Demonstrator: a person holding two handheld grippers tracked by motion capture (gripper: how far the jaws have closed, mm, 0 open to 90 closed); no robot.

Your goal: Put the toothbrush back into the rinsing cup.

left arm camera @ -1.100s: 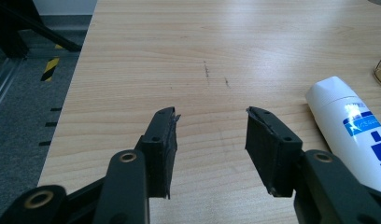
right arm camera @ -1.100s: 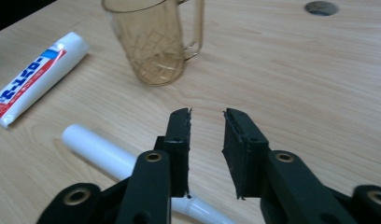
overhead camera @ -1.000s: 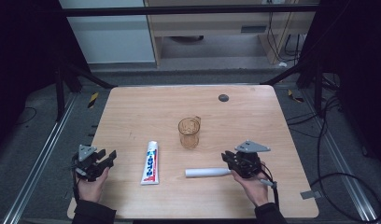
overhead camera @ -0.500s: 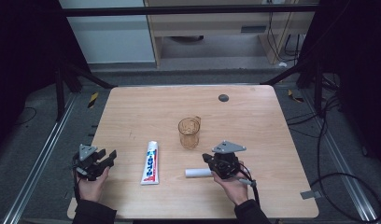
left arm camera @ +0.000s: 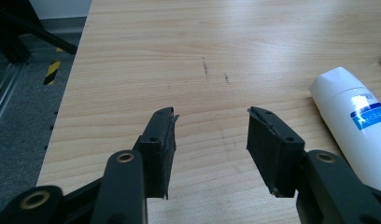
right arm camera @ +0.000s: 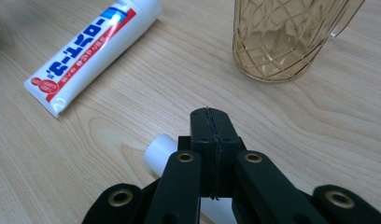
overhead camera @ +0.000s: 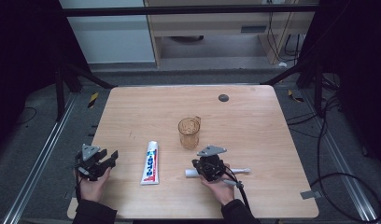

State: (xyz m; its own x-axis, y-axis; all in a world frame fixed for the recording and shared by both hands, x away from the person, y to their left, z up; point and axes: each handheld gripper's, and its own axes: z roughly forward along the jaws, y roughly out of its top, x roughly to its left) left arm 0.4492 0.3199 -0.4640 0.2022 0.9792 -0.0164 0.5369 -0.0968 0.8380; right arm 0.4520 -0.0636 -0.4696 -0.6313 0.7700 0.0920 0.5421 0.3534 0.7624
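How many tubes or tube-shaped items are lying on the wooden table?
2. The white toothpaste tube with blue and red print lies left of the amber plastic cup. The plain white cylinder lies under the shut right gripper, partly hidden.

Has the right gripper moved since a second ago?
Yes. The right gripper slid left, now over the white tube, nearer the toothpaste.

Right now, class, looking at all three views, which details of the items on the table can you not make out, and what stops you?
- White tube: right gripper view, mostly hidden under the shut right gripper; its label is unseen.
- Amber cup: right gripper view, rim cut off by the top edge.
- Toothpaste tube: left gripper view, cut off by the right edge.
- Dark round spot: high view, too small to identify.
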